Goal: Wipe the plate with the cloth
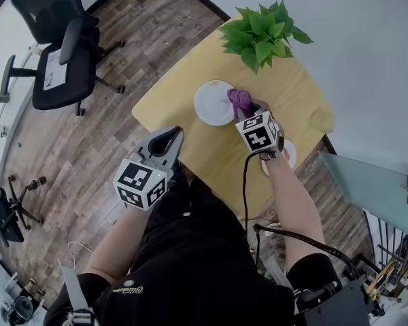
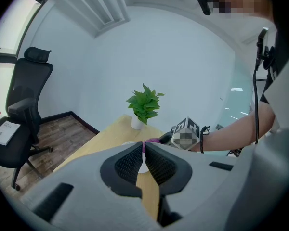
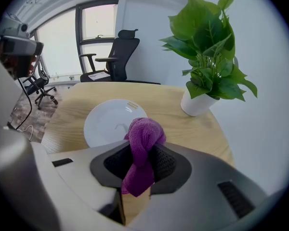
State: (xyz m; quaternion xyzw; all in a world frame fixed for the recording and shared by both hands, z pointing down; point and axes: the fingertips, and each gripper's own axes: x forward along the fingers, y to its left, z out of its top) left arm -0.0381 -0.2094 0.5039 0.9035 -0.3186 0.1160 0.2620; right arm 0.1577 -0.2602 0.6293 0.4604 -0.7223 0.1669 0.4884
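Between the jaws of the right gripper (image 3: 140,152) a purple cloth (image 3: 143,137) is clamped, bunched above the tips with a tail hanging down behind them. Just ahead of that gripper and slightly to its left, a white plate (image 3: 106,121) lies flat on the table (image 3: 183,129). The cloth is held over the plate's near edge; contact cannot be told. Ahead and to the right a plant (image 3: 207,57) stands in a white pot. The left gripper (image 2: 144,150) is held at the table's near edge, jaws pressed together on nothing, well apart from the plate.
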